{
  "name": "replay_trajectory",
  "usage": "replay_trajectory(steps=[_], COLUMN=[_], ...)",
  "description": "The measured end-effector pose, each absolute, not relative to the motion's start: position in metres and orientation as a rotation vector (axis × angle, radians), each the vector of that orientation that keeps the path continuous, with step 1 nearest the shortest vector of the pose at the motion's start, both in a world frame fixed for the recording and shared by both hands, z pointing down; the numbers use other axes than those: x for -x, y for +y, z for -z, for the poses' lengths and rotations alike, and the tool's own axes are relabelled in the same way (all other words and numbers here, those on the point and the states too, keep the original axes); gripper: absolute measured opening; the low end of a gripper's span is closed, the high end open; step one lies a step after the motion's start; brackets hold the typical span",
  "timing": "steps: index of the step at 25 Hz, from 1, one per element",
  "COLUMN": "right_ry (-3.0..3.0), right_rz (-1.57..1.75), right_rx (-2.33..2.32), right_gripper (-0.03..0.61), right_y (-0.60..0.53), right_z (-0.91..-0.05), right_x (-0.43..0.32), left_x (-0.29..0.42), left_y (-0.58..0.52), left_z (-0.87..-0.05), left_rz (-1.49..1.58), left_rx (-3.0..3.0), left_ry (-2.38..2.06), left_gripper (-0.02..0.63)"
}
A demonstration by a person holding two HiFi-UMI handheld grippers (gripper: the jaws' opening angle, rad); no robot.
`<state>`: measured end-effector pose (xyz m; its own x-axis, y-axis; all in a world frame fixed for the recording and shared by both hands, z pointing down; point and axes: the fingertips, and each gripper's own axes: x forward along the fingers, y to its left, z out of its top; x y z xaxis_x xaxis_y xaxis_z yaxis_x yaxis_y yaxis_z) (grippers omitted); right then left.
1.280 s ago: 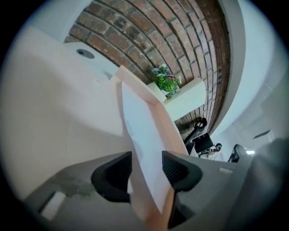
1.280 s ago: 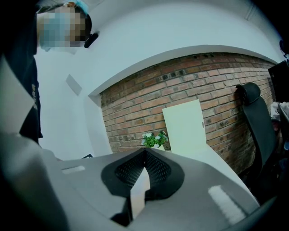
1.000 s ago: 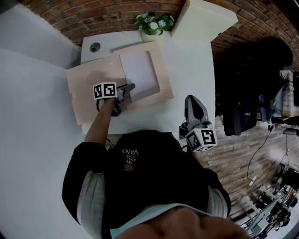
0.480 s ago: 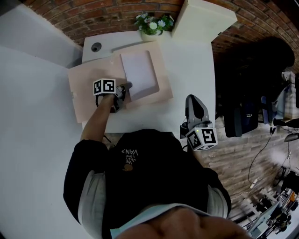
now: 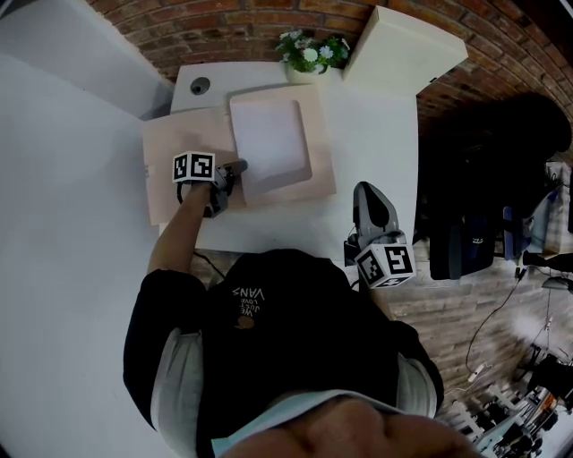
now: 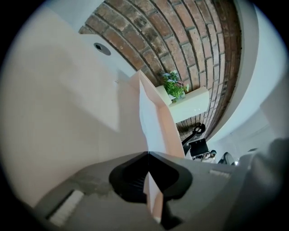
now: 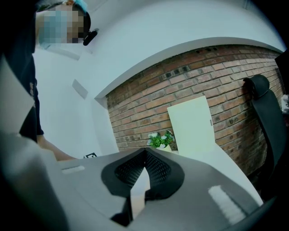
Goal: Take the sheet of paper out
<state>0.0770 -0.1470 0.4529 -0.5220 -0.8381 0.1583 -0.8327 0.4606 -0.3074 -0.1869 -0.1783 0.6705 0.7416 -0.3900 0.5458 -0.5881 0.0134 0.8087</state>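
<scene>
Since a second ago the left hand-held gripper (image 5: pixel 235 170) has gone from wide open to fully closed, and it has edged a little along the table. Its jaws now pinch the near left edge of the pale white rectangular sheet of paper (image 5: pixel 269 139), and the left gripper view shows that thin edge running straight in between the pads. A beige layer lies right against the sheet there; whether it is pinched too, I cannot tell.

The sheet lies on the right half of an opened flat beige card folder (image 5: pixel 175 156), framed by a beige border, with the folder's left half bare beside it. The folder rests on the white table (image 5: pixel 367 134), towards its far left part. Behind it, at the table's back edge, stands a small green potted plant with white flowers (image 5: pixel 312 55), and a cream rectangular board (image 5: pixel 407 45) leans by the red brick wall (image 5: pixel 224 27).

The right hand-held gripper (image 5: pixel 367 192) hangs close to the person's body at the table's near right edge, well apart from the folder, jaws together and holding nothing.
</scene>
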Motion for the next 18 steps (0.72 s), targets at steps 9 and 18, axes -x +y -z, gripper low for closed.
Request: replay_trajectory(steps=[9, 18], right_ry=[2.763, 2.854], right_rz=[0.554, 0.554], right_rx=[1.381, 1.207], right_gripper=[0.002, 0.002], right_y=[-0.156, -0.162], right_z=[-0.454, -0.456], right_x=[-0.047, -0.008], left_x=[0.229, 0.263], left_y=[-0.159, -0.135], left_z=[-0.663, -0.648], left_rz=[-0.156, -0.209], left_rx=[-1.583, -1.636], left_ry=[-0.898, -1.017], left_gripper=[0.002, 0.001])
